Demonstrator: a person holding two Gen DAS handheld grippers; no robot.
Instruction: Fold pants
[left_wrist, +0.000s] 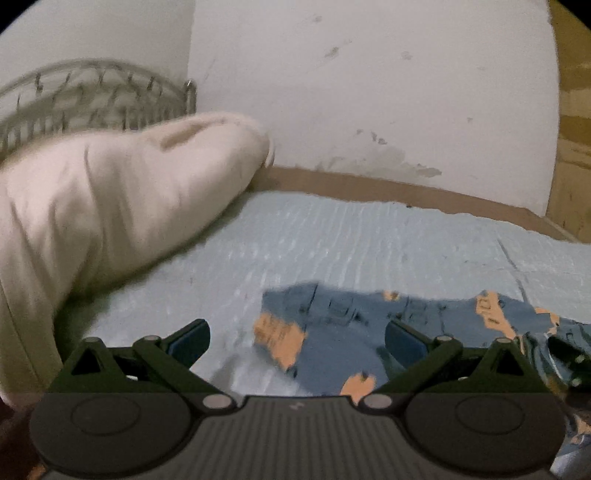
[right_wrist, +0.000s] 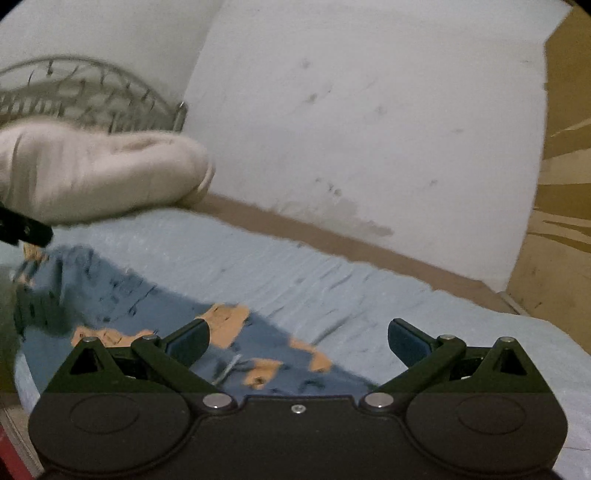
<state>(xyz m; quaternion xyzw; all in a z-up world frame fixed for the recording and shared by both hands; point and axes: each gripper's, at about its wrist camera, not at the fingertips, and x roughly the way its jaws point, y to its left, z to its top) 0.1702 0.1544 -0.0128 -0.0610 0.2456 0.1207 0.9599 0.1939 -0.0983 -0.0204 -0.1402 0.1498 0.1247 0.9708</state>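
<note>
Pants (left_wrist: 343, 332) lie on the blue bedsheet (left_wrist: 332, 240); left gripper (left_wrist: 297, 341) and right gripper (right_wrist: 298, 341) spread wide, empty.

Pants (left_wrist: 332, 332) lie on the bed sheet (left_wrist: 332, 240), w/ the pillow (left_wrist: 122, 199) behind-left of them at the headboard (left_wrist: 92, 96). Wall (left_wrist: 369, 92) runs behind the bed; wooden panel (right_wrist: 554, 221) far right. Left gripper (left_wrist: 297, 341) sits over the pants' left part, right gripper (right_wrist: 298, 341) over their right edge.

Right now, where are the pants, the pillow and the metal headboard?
pants (left_wrist: 332, 343): left wrist view, blue fabric.
pillow (left_wrist: 122, 192): left wrist view, its middle.
metal headboard (right_wrist: 92, 88): right wrist view, curved bars.
</note>
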